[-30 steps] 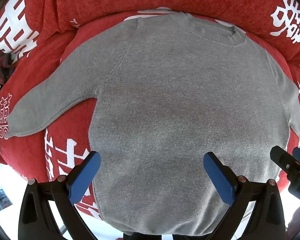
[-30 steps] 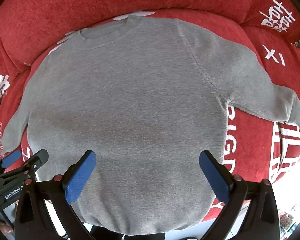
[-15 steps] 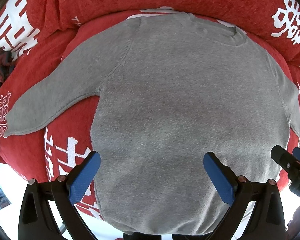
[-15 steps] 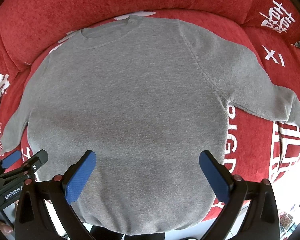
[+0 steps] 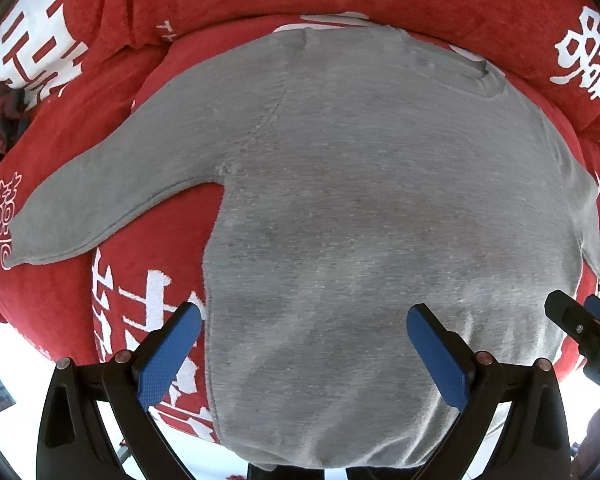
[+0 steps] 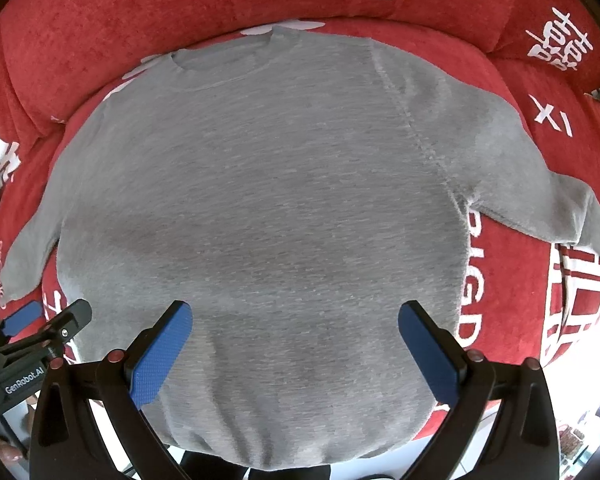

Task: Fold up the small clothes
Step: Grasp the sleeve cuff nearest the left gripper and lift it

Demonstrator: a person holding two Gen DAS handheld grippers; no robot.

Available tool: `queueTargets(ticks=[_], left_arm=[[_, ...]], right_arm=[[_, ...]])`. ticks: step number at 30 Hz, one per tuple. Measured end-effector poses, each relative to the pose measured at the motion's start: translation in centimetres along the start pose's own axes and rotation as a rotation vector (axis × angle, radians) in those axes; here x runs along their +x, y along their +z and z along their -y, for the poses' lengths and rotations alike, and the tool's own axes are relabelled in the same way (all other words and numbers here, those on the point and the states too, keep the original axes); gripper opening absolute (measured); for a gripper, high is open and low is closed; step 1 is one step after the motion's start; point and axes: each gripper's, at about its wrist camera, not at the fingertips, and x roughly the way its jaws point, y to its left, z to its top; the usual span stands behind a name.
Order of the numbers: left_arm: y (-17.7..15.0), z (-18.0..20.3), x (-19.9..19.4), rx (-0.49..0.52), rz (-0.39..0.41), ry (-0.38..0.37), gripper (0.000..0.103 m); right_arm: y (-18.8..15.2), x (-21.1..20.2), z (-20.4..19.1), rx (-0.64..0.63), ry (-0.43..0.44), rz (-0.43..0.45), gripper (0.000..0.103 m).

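- Little has moved since the earlier frames: the grey sweater [image 5: 372,216] has only drifted slightly in the left wrist view.
- It lies flat, sleeves spread, on a red sofa cover [image 6: 100,12] with white characters.
- Left gripper [image 5: 304,350] and right gripper [image 6: 294,346] hover over the hem, fingers [image 6: 160,356] wide, empty.

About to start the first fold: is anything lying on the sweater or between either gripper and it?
Nothing visible. The grey sweater lies flat and bare on the red cover; left gripper and right gripper hover open over its hem.
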Motion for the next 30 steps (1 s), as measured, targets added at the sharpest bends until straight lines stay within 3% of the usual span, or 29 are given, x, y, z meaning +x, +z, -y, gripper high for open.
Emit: queueTargets(ticks=[9, 14, 20, 24, 27, 30], left_arm=[[0.0, -2.9, 0.5, -0.039, 0.003, -0.019, 0.103], [0.3, -6.6, 0.9, -0.129, 0.021, -0.107, 0.103], [0.7, -16.1, 2.1, -0.393, 0.103, -0.249, 0.103], [0.1, -22.9, 4.1, -0.582, 0.168, -0.302, 0.103], [-0.6, -26.9, 7.0, -0.713, 0.164, -0.401, 0.103], [-0.8, -28.4, 9.4, -0.78, 0.129, -0.508, 0.103]], right_arm=[[-0.3, -0.2, -2.2, -0.014, 0.04, -0.022, 0.103], [-0.3, 0.1, -4.5, -0.071, 0.014, 0.006, 0.103], [-0.7, -0.3, -8.3, -0.182, 0.147, -0.037, 0.103], [-1.0, -0.2, -10.6, -0.24, 0.147, -0.026, 0.103], [-1.1, 0.8, -11.8, -0.25, 0.136, -0.038, 0.103], [-1.2, 1.6, -12.9, -0.267, 0.121, -0.034, 0.103]])
